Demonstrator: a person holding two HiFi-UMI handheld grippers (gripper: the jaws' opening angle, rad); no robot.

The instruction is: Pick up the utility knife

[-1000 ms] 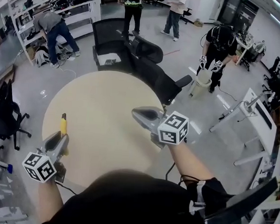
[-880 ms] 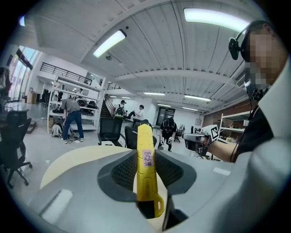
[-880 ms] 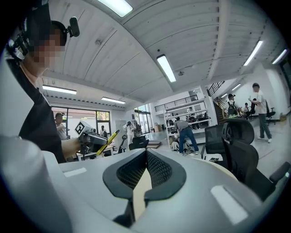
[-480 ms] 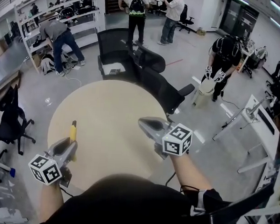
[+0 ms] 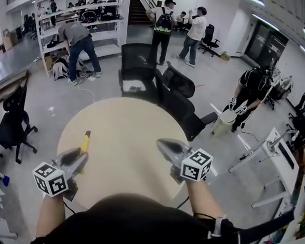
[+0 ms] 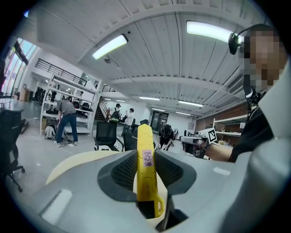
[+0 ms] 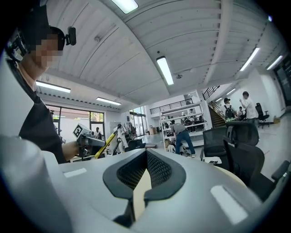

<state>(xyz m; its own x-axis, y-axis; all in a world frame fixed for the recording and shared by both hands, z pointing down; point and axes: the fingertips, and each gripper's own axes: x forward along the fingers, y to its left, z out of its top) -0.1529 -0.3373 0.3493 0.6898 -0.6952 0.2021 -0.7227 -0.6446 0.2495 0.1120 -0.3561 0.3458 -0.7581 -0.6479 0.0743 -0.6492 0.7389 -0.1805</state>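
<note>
The yellow utility knife (image 5: 85, 139) sticks forward out of my left gripper (image 5: 80, 156), which is shut on its handle above the left side of the round beige table (image 5: 123, 137). In the left gripper view the knife (image 6: 145, 175) stands upright between the two dark pads, clamped by my left gripper (image 6: 145, 154). My right gripper (image 5: 161, 143) hovers over the table's right side with its tips together and nothing in them. In the right gripper view the right gripper (image 7: 146, 154) shows only table through a thin slit, and the knife (image 7: 105, 142) appears far left.
Black office chairs (image 5: 138, 71) (image 5: 182, 102) stand just beyond the table's far edge. Another chair (image 5: 14, 119) is at the left. White shelving (image 5: 87, 15) and several people fill the back of the room; a person (image 5: 251, 92) stands at the right by a desk (image 5: 281, 148).
The head view has tipped up and shows more of the room. Both grippers have shifted a little over the table's near side, and the left one keeps its hold on the knife.
</note>
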